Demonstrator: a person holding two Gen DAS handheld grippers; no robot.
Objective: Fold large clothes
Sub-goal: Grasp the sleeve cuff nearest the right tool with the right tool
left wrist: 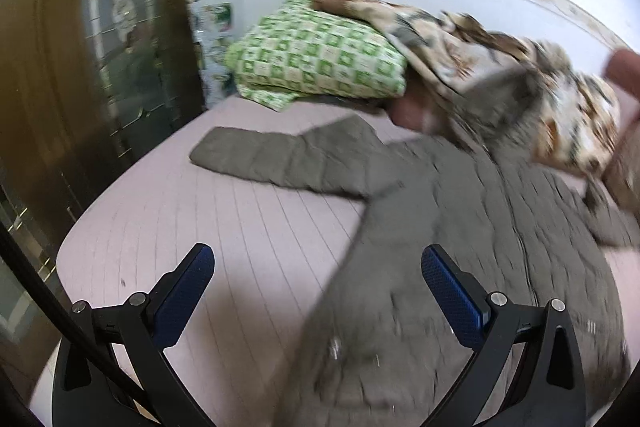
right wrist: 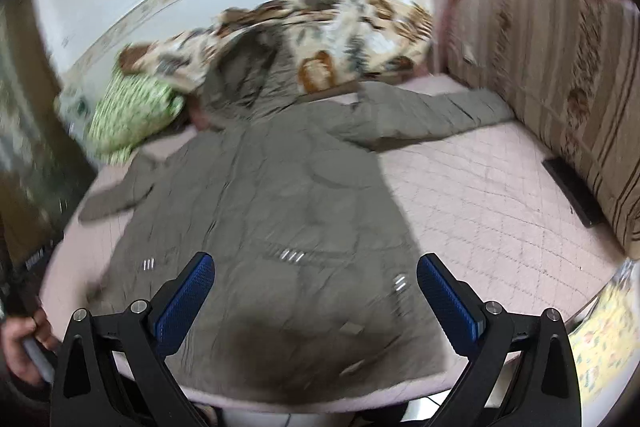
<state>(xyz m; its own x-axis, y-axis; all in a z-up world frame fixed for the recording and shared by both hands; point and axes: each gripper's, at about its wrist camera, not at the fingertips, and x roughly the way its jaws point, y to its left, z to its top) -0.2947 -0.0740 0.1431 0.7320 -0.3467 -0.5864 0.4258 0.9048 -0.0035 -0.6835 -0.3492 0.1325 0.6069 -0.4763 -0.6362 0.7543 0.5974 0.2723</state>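
The grey quilted coat (right wrist: 264, 203) lies spread flat on the pink bed (right wrist: 472, 195), sleeves flung out to either side, so I can fold it from the edges in. My left tongs (left wrist: 318, 291) hang wide over its left hem edge; my right tongs (right wrist: 316, 301) gape wide above the near hem, both holding nothing.

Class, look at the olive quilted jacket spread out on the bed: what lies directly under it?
The jacket lies on the pink quilted bed cover, visible all round it. Its hood rests against the patterned blanket. Anything beneath the jacket's body is hidden.
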